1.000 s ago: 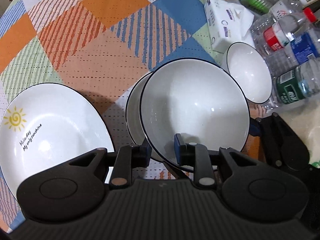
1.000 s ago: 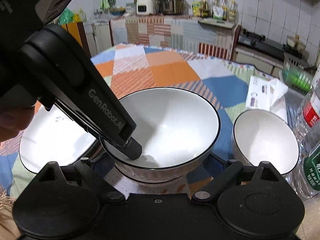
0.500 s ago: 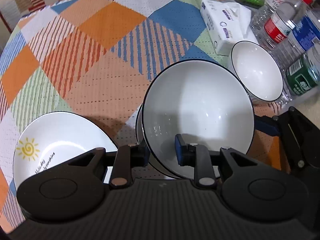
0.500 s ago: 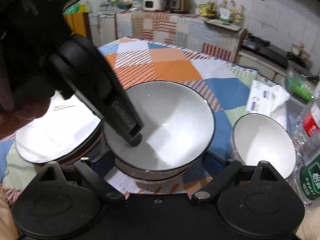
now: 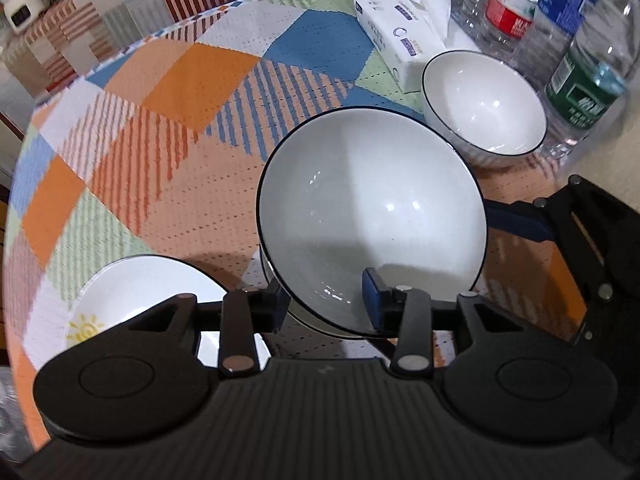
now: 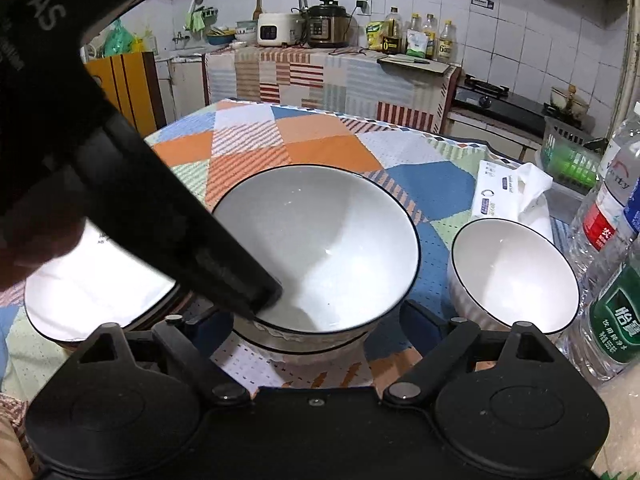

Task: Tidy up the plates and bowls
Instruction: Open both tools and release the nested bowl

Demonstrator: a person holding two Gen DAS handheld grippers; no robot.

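Note:
My left gripper (image 5: pixel 324 300) is shut on the near rim of a large white bowl with a black rim (image 5: pixel 372 216), one finger inside and one outside. The bowl hangs tilted just above a second like bowl (image 6: pixel 304 340), whose rim shows under it. My right gripper (image 6: pixel 316 320) is open, its fingers either side of the lower bowl's base. The left gripper's finger (image 6: pixel 224 264) reaches into the upper bowl (image 6: pixel 320 240). A smaller white bowl (image 5: pixel 484 104) (image 6: pixel 512 276) stands to the right. A white plate with a sun drawing (image 5: pixel 148 292) (image 6: pixel 92 292) lies to the left.
The round table has a patchwork cloth (image 5: pixel 168 128). A tissue pack (image 5: pixel 400 32) lies behind the small bowl. Several plastic water bottles (image 5: pixel 580 92) stand at the right edge. A kitchen counter with appliances (image 6: pixel 320 28) is beyond the table.
My left gripper has lifted the large bowl up off the bowl beneath and pulled back, so the plate looks smaller. My right gripper has stayed open around the lower bowl.

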